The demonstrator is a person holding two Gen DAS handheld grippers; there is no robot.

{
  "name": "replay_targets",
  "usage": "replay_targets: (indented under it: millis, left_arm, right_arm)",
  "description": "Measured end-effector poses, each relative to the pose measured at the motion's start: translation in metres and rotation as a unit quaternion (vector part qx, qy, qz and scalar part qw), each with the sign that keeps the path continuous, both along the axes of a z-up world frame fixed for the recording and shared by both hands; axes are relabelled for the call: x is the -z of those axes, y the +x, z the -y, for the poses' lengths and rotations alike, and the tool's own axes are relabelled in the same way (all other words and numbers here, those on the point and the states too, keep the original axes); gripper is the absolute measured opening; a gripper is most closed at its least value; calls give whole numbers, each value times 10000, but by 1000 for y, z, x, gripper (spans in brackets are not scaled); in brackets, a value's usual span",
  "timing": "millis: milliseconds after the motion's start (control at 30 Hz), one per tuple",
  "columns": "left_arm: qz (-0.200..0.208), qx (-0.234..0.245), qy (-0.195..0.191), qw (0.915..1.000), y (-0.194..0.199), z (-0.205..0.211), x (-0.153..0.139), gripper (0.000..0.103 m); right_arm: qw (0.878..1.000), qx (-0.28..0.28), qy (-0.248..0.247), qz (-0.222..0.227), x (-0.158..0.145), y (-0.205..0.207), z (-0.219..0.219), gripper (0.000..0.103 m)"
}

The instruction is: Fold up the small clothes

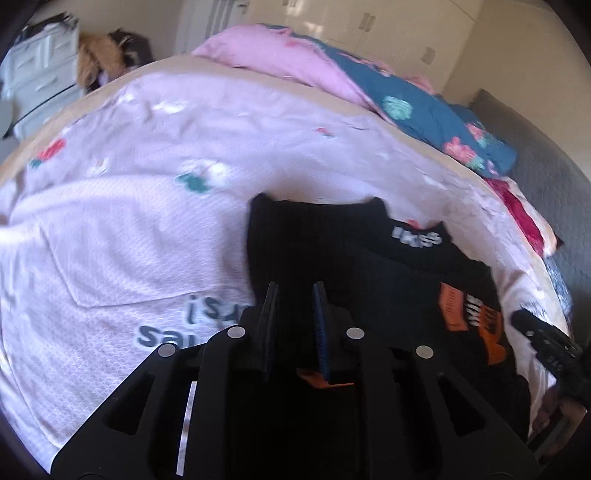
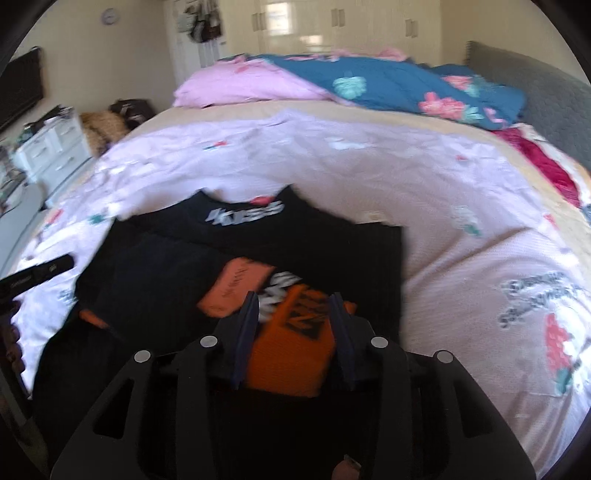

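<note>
A small black knitted garment with a pale "KISS" print at its neck and orange patches lower down lies flat on the pale lilac flowered bedsheet, partly folded, with its neckline towards the far side of the bed.

The right gripper hovers over the near part of the garment; its fingers stand apart, with the orange patch showing between them, and the pads do not press on the cloth. Only the right wrist view shows the orange patch this large, along with the wall clock and the dark screen on the left wall.

The left gripper sits over the garment's left edge. Its fingers are drawn close with a narrow gap, and whether cloth is caught there cannot be told. Only the left wrist view shows the lettering on the sheet beside the garment, and the right gripper's dark finger at the right edge.

Both views show the pink and teal flowered quilt heaped at the far side, the grey padded headboard and the white drawer unit.
</note>
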State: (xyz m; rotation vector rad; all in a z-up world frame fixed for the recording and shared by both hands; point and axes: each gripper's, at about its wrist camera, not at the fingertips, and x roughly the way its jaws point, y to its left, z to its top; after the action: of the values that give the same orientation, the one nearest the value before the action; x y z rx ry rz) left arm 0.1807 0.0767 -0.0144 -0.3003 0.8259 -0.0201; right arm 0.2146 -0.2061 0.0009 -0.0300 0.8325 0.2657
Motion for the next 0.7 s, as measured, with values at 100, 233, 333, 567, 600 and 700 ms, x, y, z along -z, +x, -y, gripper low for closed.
replay_targets:
  millis: [100,233,333,567,600,700]
  left_arm:
    - [-109,376,-77,9992,2,17,-1,11]
    - [-377,571,-50,9976,4,31,16,17]
    - [-634,549,-11,9965,5,32,34,19]
    - [-746,504,-209,9957,5,23,48,19]
    - [-743,506,-150,9958,5,25,47,20]
    - [-693,492,-107,9963,1,27,43,23]
  right_arm:
    - [9992,-336,124,-186,5,-2,-17,38]
    - [9974,-642,1,-327,13,-5,-38,38]
    - [9962,-662,-201,-527,25,-4,-44,39]
    - [9958,-313,-139,-851,46,-2,-25,42]
    - [9961,-318,-129,-812,44,-4,-25,44]
    - [9970,-376,61,-669,36,-12,-23,59]
